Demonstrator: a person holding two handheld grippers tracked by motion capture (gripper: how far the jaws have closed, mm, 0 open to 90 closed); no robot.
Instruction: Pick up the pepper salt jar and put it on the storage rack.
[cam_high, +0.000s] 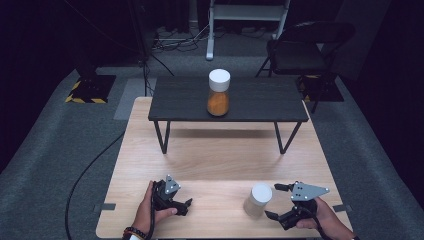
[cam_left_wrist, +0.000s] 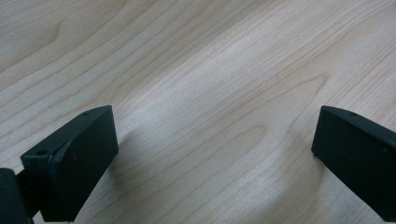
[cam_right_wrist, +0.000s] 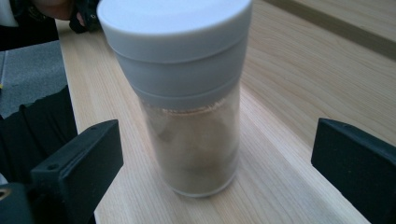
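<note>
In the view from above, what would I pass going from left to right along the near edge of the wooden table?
Left gripper held in a hand, then the white-capped jar of pale powder, then the right gripper with its jaws wide open beside that jar.

Legible text, labels, brands, numbers: none on any item. Only marking noted: yellow-and-black hazard striping (cam_high: 86, 99) on the floor beyond the far left corner of the table (cam_high: 150, 165), at a stand's base; no wording on it.
</note>
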